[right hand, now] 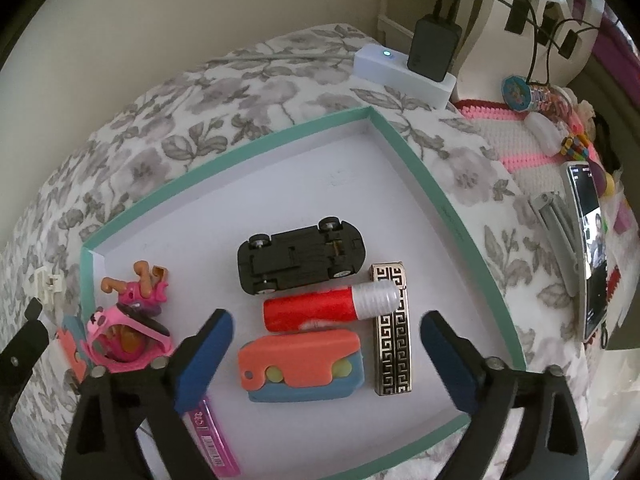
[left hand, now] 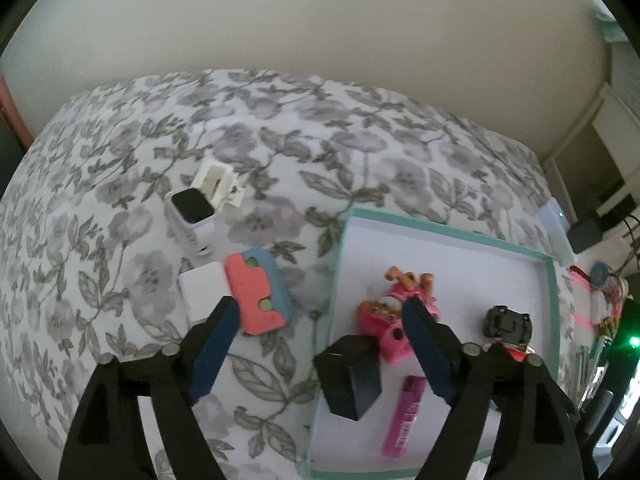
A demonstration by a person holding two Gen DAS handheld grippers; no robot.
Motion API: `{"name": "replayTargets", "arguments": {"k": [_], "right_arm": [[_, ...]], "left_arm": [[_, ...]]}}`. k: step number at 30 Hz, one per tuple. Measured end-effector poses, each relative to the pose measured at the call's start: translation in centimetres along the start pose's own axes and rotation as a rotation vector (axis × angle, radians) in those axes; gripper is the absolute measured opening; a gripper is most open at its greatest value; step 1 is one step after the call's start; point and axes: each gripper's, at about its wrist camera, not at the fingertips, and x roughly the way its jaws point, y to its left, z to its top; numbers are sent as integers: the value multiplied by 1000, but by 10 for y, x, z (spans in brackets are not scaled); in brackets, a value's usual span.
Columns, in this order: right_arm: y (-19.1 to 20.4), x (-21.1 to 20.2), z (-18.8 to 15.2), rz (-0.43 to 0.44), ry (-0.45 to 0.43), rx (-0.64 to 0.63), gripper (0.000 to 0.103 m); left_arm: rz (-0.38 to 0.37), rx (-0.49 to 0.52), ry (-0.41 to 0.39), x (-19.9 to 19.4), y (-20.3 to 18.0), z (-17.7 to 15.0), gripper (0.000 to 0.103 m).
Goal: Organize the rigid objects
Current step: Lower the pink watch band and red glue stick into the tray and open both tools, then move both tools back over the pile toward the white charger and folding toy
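- Hanging spread over the tray's left wall, the left gripper (left hand: 320,308) pinches nothing; a matte black box (left hand: 352,380) stands between its blue pads (left hand: 216,344), touching neither.
- Just past the left fingertip, out on the bedspread, lies a coral-and-blue case (left hand: 256,296), likely the next piece to gather. Its long axis runs near to far, tilted a little, roughly in line with the fingers, so the wrist would probably need to roll to close across its narrow width.
- The left hand is by judgement the nearer one; a white block (left hand: 200,292) touches the case's left side and could crowd the left finger.
- Farther off sit a dark-faced smartwatch on its white stand (left hand: 192,208) and an open white holder (left hand: 216,184).
- The right gripper (right hand: 328,318) also stands wide and empty over the teal-rimmed tray (right hand: 420,184).
- Beneath it, a second coral-and-blue case (right hand: 300,364), smooth and round-cornered, lies crosswise between the pads.
- Beyond that, a glossy red tube with a ribbed silver cap (right hand: 332,304) lies parallel, its cap resting over a metallic key-patterned bar (right hand: 392,340).
- An upturned black toy car (right hand: 300,256) lies farther back; a pink plastic toy (right hand: 128,336) crowds the left wall.
- The floral bedspread (right hand: 200,92) looks soft and may give under pressure.
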Motion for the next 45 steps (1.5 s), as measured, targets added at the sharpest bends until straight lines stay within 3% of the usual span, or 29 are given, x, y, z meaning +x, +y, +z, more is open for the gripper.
{"name": "replayTargets", "arguments": {"k": [4, 8, 24, 32, 45], "right_arm": [[5, 0, -1, 3, -6, -25, 102], [12, -3, -1, 18, -26, -56, 103], [64, -29, -6, 158, -130, -191, 103], [99, -35, -6, 198, -138, -253, 103], [153, -30, -14, 192, -99, -372, 103]], "left_arm": [[4, -47, 17, 6, 13, 1, 84], [20, -98, 23, 11, 30, 2, 92], [44, -286, 66, 29, 108, 11, 92], [36, -286, 103, 48, 115, 17, 92], [25, -267, 165, 77, 116, 20, 92]]}}
